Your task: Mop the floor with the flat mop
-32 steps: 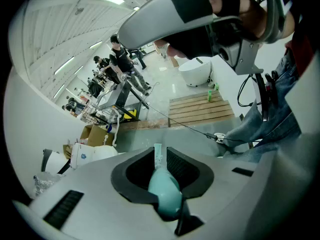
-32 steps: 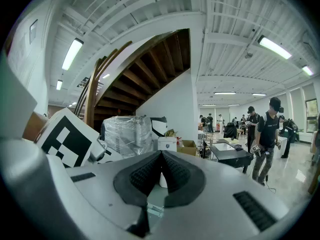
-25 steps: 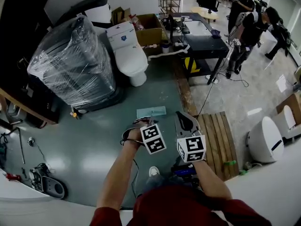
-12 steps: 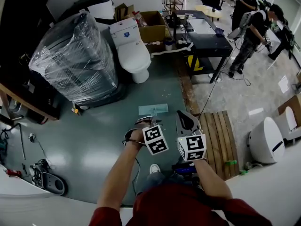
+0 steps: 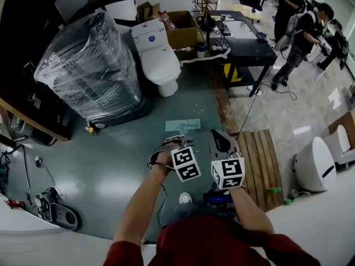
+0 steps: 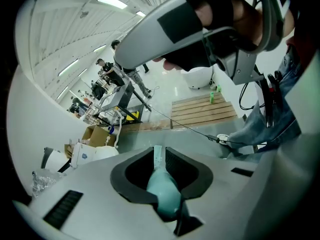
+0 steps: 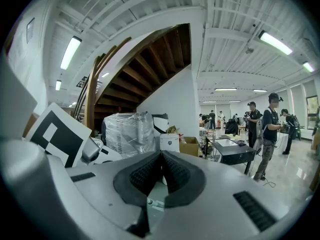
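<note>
1. The mop's flat head [image 5: 183, 126] lies on the green floor [image 5: 111, 165] just ahead of both grippers, between the toilet [image 5: 158, 60] and the person; its teal handle [image 6: 164, 196] runs back into the left gripper [image 6: 161, 176].
2. Handling, as I judge it: the mop looks light, with a stiff shaft and a smooth rounded grip that could turn or slip in the pads; the head should slide easily on this floor, though it would likely hinge at its joint and tip if pushed at too steep an angle; the best hold is on the thick teal grip, with a second hold further along the shaft for steering.
3. The left gripper is clamped on the handle, a pad on each side.
4. The right gripper [image 7: 160, 156] has its jaws closed tip to tip; I see nothing between them.
5. Pose: the left forearm [image 5: 141, 204] reaches forward and down; the right arm is tucked closer to the body; the two grippers sit side by side, near each other, both pointing away from the person.
</note>
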